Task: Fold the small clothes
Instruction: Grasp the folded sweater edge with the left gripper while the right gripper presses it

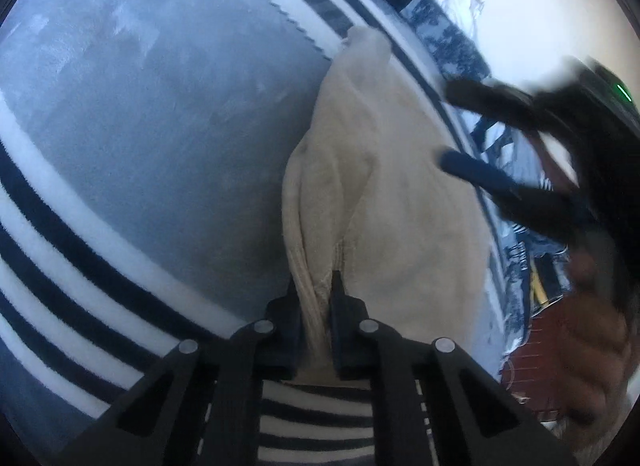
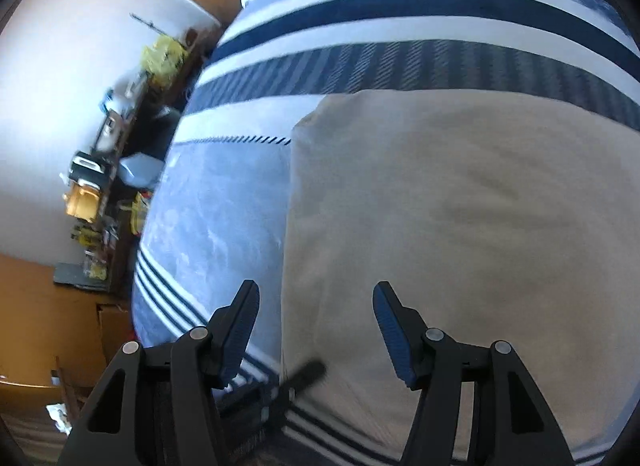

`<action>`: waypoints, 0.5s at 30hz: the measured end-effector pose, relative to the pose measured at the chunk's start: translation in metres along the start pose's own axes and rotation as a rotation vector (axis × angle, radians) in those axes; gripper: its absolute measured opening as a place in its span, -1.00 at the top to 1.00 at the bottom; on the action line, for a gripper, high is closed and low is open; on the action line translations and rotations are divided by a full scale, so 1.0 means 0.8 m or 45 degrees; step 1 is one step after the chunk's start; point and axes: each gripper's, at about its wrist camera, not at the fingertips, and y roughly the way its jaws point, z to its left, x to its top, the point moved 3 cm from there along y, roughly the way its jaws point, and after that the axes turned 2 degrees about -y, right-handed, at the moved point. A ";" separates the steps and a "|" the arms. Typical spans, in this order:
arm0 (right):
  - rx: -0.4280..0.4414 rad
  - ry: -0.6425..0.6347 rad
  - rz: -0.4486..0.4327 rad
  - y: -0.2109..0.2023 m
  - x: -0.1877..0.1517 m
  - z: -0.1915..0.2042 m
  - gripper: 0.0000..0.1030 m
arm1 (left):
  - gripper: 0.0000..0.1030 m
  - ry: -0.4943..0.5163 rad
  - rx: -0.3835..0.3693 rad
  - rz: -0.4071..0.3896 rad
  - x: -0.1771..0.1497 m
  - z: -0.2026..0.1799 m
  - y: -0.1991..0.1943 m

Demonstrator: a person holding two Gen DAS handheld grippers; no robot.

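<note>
Pinching bunched edge of beige cloth (image 1: pixel 384 193), left gripper (image 1: pixel 316 286) fingers nearly together, fabric squeezed between pads. Cloth spreads ahead of fingertips over striped blanket (image 1: pixel 120 125). Right gripper (image 2: pixel 316 306) hangs above same cloth, fingers spread wide, nothing between them, cloth flat beneath and ahead.

The left gripper (image 1: pixel 314 286) pinches a bunched edge of the beige cloth (image 1: pixel 400 193) on the striped blanket (image 1: pixel 120 125).
</note>
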 end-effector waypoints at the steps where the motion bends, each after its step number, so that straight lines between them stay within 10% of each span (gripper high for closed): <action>1: -0.013 -0.019 0.023 0.009 0.008 0.006 -0.23 | 0.81 -0.012 -0.023 -0.008 0.003 -0.002 0.000; 10: -0.314 -0.192 0.307 0.103 0.041 0.042 -0.22 | 0.82 0.092 -0.110 -0.085 -0.001 -0.024 -0.029; 15: -0.520 -0.348 0.366 0.127 0.027 0.044 0.40 | 0.82 0.154 -0.039 -0.093 -0.007 -0.031 -0.028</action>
